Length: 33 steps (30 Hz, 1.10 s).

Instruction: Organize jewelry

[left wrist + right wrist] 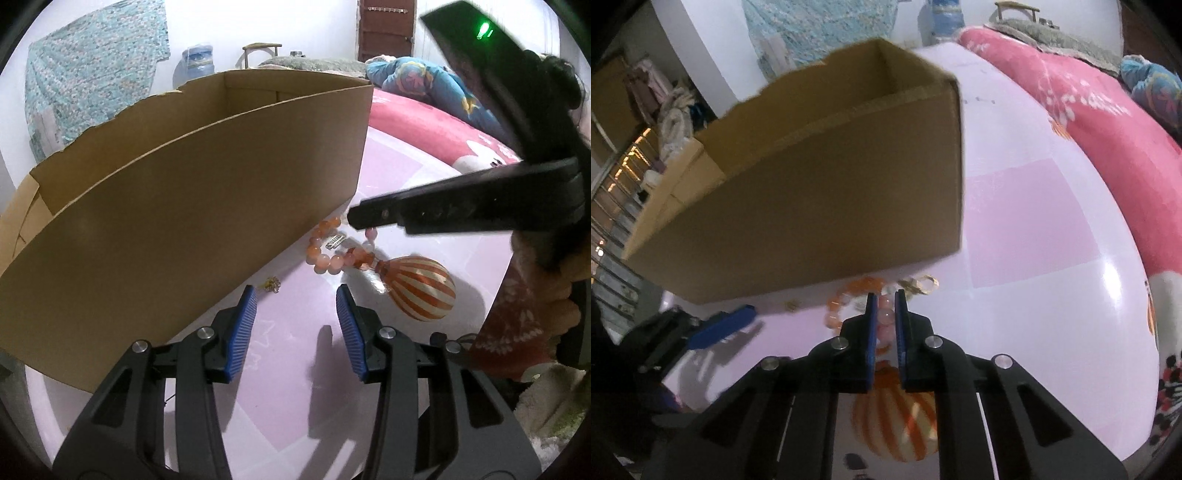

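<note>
A bracelet of orange and pink beads (325, 254) lies on the pale pink surface beside the cardboard box (184, 221). My right gripper (356, 219) reaches its far side; in the right wrist view it (885, 295) is shut on pink beads of the bracelet (846, 295). An orange-and-white striped bulb ornament (421, 288) (894, 424) lies attached to the bracelet. A small silver clip (335, 240) sits inside the bead loop. A tiny gold charm (272, 284) lies by the box wall. My left gripper (295, 291) hovers open over the bare surface, holding nothing.
The open cardboard box (831, 203) stands left of the jewelry. A gold trinket (919, 284) lies just beyond my right fingertips. A pink blanket (1089, 110) lies along the right. A red-patterned sleeve (517, 314) holds the right gripper. Bare pink surface (1034, 240) spreads right of the box.
</note>
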{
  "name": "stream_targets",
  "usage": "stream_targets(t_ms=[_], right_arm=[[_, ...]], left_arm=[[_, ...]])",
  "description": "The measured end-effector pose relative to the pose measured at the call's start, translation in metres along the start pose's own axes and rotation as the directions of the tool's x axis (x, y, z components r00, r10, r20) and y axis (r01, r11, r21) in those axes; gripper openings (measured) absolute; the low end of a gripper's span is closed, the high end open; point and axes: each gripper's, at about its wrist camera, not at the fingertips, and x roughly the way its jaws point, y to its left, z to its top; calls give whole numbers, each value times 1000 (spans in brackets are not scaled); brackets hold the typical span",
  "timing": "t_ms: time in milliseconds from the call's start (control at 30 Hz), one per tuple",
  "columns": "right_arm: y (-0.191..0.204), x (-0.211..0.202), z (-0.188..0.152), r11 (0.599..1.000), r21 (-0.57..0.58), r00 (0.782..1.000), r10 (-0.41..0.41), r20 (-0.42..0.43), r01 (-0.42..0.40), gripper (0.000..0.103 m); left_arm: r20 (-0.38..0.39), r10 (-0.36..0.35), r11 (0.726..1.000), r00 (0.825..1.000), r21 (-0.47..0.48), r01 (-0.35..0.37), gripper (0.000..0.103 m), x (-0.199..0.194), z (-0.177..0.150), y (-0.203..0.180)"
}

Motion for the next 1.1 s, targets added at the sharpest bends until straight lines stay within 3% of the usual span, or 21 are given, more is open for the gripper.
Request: stream_targets(t_ms=[167,300,567,633,800,900,1000,1100], right_arm=[[15,-24,11,996,-15,995,87,51,-86,9],[17,-48,16,994,-21,991,109,84,-107,9],[-24,-70,-2,998,64,996,16,87,-22,9],[-46,-55,-14,995,103,999,-19,36,15,10],[-84,-27,-36,978,205,997,-17,-77,33,10],[-88,-31,-36,981,189,998,-21,-67,34,11],[-88,-38,-32,985,155,997,-68,-34,72,22],[-89,-44,-27,987,146,998,-68,8,66,23]], left_arm=[[2,-7,1000,1000,-22,7,42,-1,-2,5],[10,-5,1000,1000,-26,6,42,-4,-3,5],[-4,2,1000,1000,-24,-2,42,-3,-5,2],[-13,15,1000,1000,-19,-16,42,-2,-5,0],[-11,58,998,998,-31,-58,42,-4,-1,5],[-9,95,995,995,-42,-96,42,-8,3,12],[-27,115,991,993,-65,-117,42,-10,4,21],[-50,127,989,991,-75,-131,42,-11,2,27]])
